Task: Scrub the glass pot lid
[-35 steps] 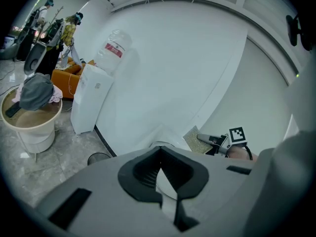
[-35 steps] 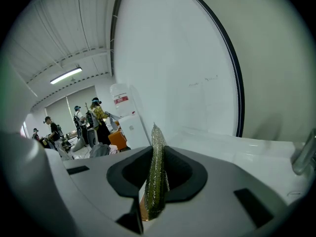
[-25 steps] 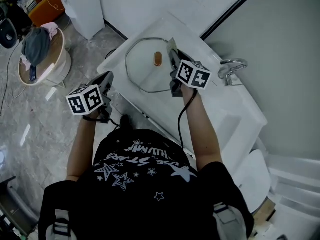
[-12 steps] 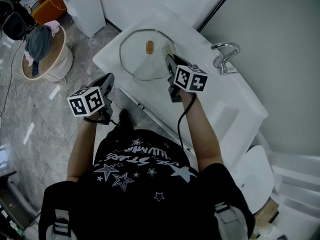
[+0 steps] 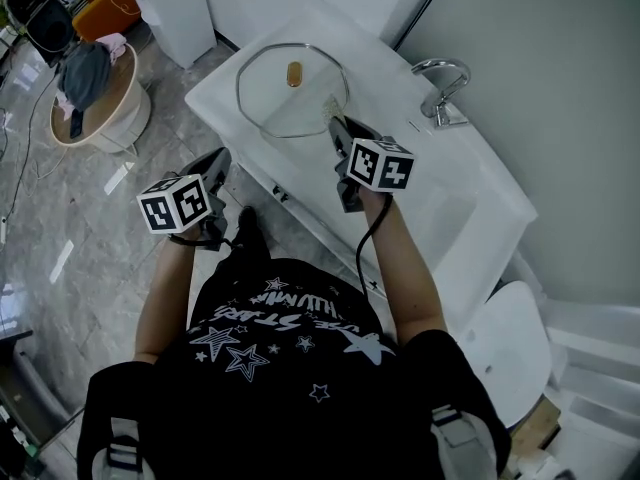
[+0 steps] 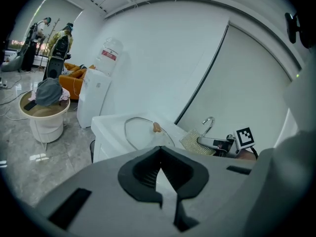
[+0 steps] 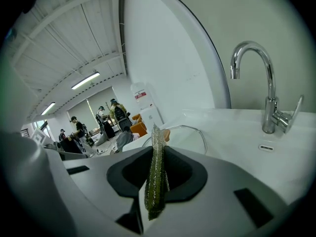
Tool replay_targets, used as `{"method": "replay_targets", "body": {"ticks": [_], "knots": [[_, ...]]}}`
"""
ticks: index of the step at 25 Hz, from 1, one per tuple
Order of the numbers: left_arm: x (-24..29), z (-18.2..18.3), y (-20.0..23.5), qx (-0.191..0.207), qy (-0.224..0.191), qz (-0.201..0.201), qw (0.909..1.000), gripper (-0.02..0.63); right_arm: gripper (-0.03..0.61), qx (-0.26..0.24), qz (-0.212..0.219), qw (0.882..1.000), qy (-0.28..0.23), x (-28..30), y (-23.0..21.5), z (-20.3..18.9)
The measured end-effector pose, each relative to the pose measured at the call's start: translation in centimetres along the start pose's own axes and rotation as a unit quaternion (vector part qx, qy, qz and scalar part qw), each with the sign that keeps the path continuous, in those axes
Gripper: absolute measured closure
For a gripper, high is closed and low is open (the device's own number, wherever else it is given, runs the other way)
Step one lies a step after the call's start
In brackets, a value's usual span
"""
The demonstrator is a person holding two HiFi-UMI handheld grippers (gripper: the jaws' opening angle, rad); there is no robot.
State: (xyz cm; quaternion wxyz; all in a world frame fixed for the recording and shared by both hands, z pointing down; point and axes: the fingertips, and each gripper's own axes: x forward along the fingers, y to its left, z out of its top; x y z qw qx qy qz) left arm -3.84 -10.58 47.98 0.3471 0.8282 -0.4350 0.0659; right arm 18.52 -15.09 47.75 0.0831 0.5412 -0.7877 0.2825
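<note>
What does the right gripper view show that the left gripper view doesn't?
Only the right gripper view: the scrub pad seen edge-on, clamped between the jaws of the right tool. Only the left gripper view: the left tool shut on nothing, the water dispenser, and that pad's flat face seen from the side. Both: the glass lid lying on the white counter, and the faucet.

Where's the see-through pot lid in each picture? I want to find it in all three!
Head view: the glass lid lies flat at top middle, left of the faucet.
Left gripper view: the lid is at centre, just above the jaws, with the faucet to its right.
Right gripper view: the lid is behind the scouring pad, with the faucet far right.
Shared landmark: the faucet.
</note>
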Motion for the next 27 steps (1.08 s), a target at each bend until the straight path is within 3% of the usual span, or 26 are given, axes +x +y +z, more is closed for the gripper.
{"method": "replay_targets", "body": {"ticks": [16,27], "knots": [[-5.7,-7.7,-4.6,-0.018,0.002,0.012,0.9998,0.606,0.509,0.007,0.026,0.999,0.031,-7.8,1.7,-7.8],[-8.3,-12.0,-5.8,-0.025,0.009,0.025,0.9993,0.606,0.509,-0.015,0.047,0.998,0.043,-10.5,2.5,-10.7]]}}
